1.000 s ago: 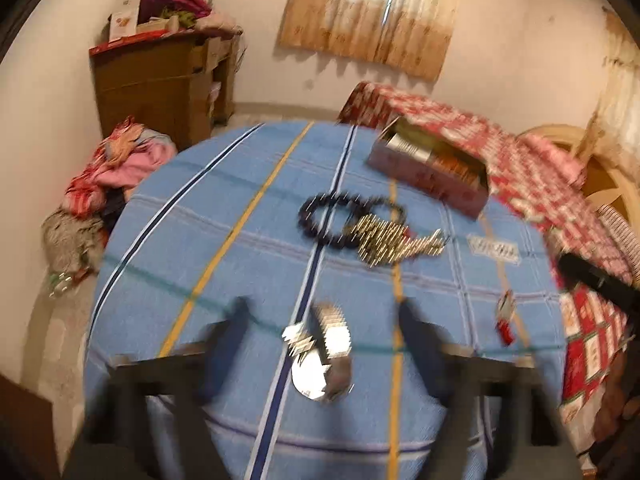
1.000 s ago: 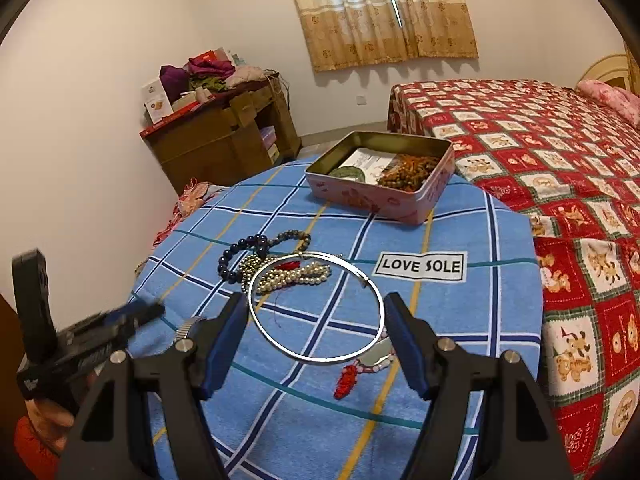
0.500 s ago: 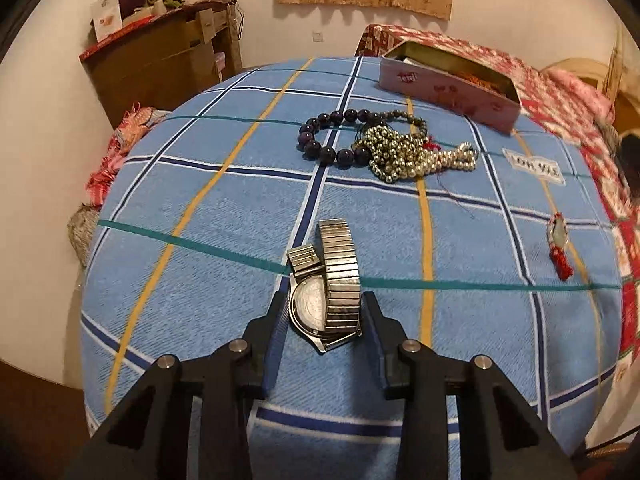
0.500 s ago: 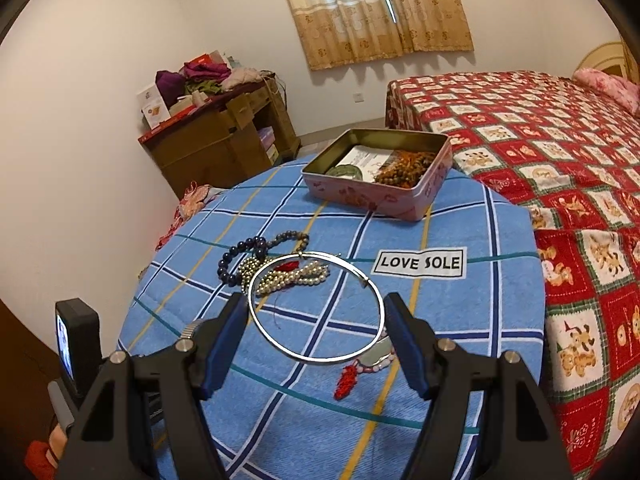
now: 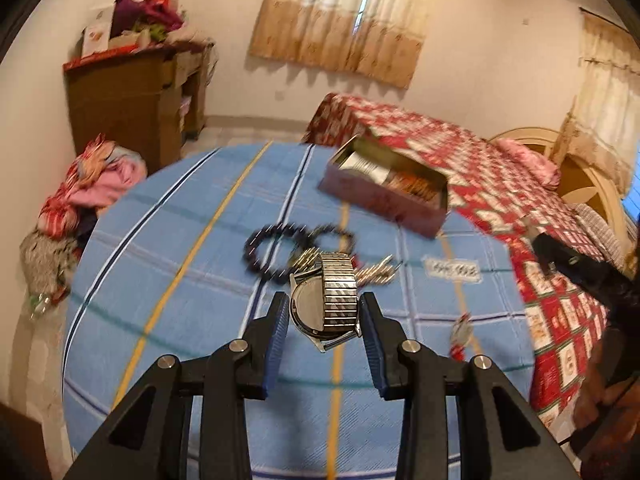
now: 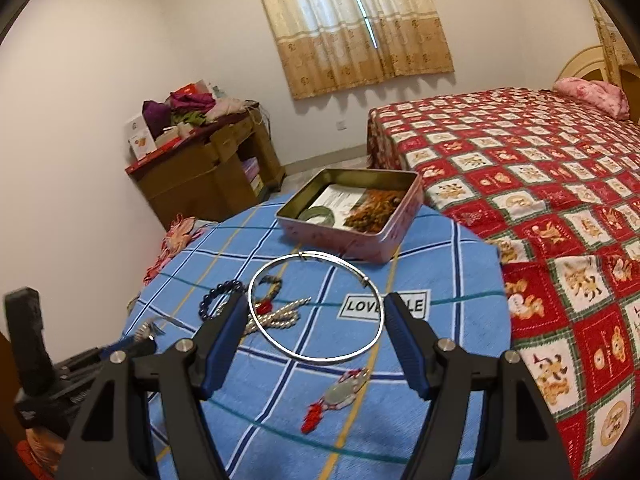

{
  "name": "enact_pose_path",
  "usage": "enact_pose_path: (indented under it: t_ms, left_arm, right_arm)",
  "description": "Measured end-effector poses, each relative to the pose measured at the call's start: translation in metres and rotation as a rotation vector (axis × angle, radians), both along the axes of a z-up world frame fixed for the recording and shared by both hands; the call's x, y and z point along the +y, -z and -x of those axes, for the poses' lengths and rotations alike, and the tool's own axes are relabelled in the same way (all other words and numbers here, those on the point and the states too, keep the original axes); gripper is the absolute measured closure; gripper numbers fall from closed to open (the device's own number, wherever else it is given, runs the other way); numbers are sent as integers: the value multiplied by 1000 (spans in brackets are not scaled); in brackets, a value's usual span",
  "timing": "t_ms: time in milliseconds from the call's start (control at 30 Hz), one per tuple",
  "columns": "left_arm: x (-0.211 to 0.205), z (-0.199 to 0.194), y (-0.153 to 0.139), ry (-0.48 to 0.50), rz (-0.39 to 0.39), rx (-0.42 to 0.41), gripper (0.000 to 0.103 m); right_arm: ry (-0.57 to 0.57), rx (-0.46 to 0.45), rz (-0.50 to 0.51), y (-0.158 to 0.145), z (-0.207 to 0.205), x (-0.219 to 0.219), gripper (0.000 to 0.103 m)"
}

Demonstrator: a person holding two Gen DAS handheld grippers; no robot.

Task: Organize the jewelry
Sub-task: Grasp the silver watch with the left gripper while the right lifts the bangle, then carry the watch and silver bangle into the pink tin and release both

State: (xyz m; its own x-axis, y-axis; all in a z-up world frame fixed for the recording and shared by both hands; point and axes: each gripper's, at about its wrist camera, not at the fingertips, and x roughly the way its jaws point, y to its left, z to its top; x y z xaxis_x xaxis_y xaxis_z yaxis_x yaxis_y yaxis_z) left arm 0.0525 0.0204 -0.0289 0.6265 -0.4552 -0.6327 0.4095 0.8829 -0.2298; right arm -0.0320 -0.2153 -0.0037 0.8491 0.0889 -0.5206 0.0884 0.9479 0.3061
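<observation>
My left gripper [image 5: 324, 320] is shut on a silver watch [image 5: 326, 302] with a metal stretch band and holds it above the blue checked tablecloth [image 5: 168, 292]. My right gripper [image 6: 316, 320] is shut on a large silver ring necklace [image 6: 316, 308], held above the cloth. A pink tin box [image 6: 352, 216] stands open at the table's far side, with a green bangle and brown beads inside; it also shows in the left wrist view [image 5: 384, 192]. A dark bead bracelet [image 5: 272, 250], a pearl string [image 6: 280, 318] and a jade pendant with red tassel [image 6: 340, 394] lie on the cloth.
A bed with a red checked cover [image 6: 540, 184] runs along the table's right. A wooden cabinet [image 6: 208, 172] piled with clothes stands at the back left wall. A heap of clothes [image 5: 84, 196] lies on the floor beside the table.
My left gripper closed on the watch and lifted it off the cloth, swinging toward the tin. My right gripper has raised the silver ring and moved it toward the tin.
</observation>
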Motion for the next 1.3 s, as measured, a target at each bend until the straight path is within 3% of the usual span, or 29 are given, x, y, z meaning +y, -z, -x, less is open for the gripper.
enact_pose_path:
  t_ms: [333,567,900,1300]
  left_arm:
    - [-45,-42,-34,74,23,-106,67]
    - [-96,-106,-43,113,25,-164,67]
    - [-161,-188,-19,111,-23,-140,66]
    - [-197,-224,19,114,-135,-63,66]
  right_arm:
    - [44,-24,55,-9,-37,-19,31]
    - [103,-90,124,-22,-91,-41,31]
    - [137,-29,103,13,-178,-69,31]
    - [150,15,66,40,-208,-77,31]
